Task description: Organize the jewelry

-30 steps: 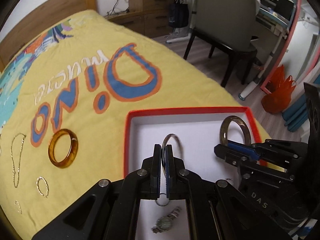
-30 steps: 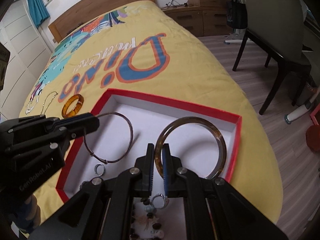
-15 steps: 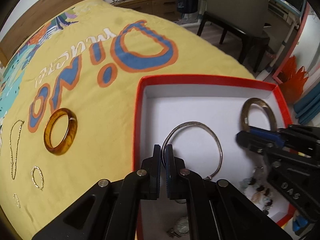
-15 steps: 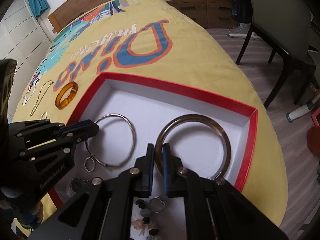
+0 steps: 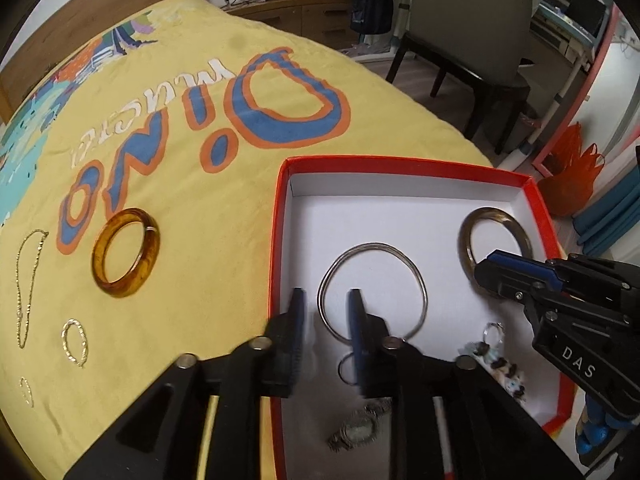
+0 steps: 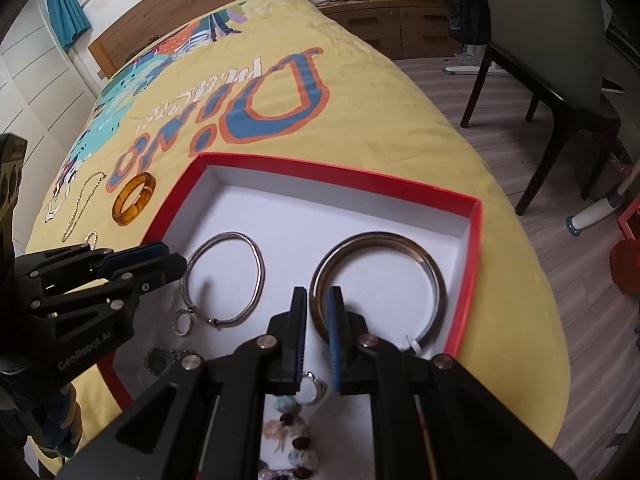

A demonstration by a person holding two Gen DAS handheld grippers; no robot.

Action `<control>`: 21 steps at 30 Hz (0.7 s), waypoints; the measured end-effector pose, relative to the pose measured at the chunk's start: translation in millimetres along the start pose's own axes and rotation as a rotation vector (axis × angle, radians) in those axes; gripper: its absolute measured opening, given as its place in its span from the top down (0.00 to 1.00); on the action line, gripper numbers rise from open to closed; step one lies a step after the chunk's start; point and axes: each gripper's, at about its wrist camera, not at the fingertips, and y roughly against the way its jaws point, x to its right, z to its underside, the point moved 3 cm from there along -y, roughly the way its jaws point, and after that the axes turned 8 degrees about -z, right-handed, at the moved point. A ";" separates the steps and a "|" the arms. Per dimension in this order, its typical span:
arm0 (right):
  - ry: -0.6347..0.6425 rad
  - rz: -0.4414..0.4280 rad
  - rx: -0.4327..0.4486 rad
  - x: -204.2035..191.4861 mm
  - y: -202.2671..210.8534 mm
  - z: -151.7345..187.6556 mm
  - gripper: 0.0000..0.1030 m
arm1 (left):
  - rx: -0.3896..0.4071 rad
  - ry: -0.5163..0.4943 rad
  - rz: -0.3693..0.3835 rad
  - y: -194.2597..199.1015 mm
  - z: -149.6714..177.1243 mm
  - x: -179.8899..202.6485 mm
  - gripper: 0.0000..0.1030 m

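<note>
A red box [image 5: 280,216] [image 6: 464,280] with a white floor lies on the yellow bedspread. In it lie a thin silver bangle [image 5: 400,258] [image 6: 260,268] and a brown bangle [image 5: 464,240] [image 6: 436,276]. My left gripper [image 5: 326,312] [image 6: 170,258] is open, its jaws astride the silver bangle's near left rim, which rests on the box floor. My right gripper [image 6: 318,308] [image 5: 486,274] is open a little, its jaws astride the brown bangle's near rim. An amber bangle [image 5: 126,258] [image 6: 132,198] lies on the bedspread left of the box.
The box also holds a small ring [image 6: 182,322], a watch [image 5: 358,428], a ring with a stone [image 6: 312,388] and a bead bracelet [image 5: 500,368]. Gold chains [image 5: 28,280] and small hoops [image 5: 74,342] lie on the bedspread at left. A chair [image 6: 560,52] stands beside the bed.
Both grippers have opened and let go of their bangles. The silver and brown bangles, held tilted before, now lie flat in the box.
</note>
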 end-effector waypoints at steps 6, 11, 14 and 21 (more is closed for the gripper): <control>-0.005 0.000 0.045 -7.7 23.9 2.4 0.76 | 0.047 0.014 -0.005 28.2 7.2 -7.1 0.67; -0.009 -0.005 0.086 -19.9 47.9 11.6 0.76 | 0.061 -0.011 -0.033 52.8 21.6 -15.1 0.67; -0.010 -0.009 0.111 -30.4 63.7 20.3 0.76 | 0.065 -0.016 -0.049 67.1 32.2 -21.7 0.66; 0.013 -0.036 0.143 -64.9 94.5 43.5 0.76 | 0.096 0.016 -0.081 101.3 63.3 -48.3 0.62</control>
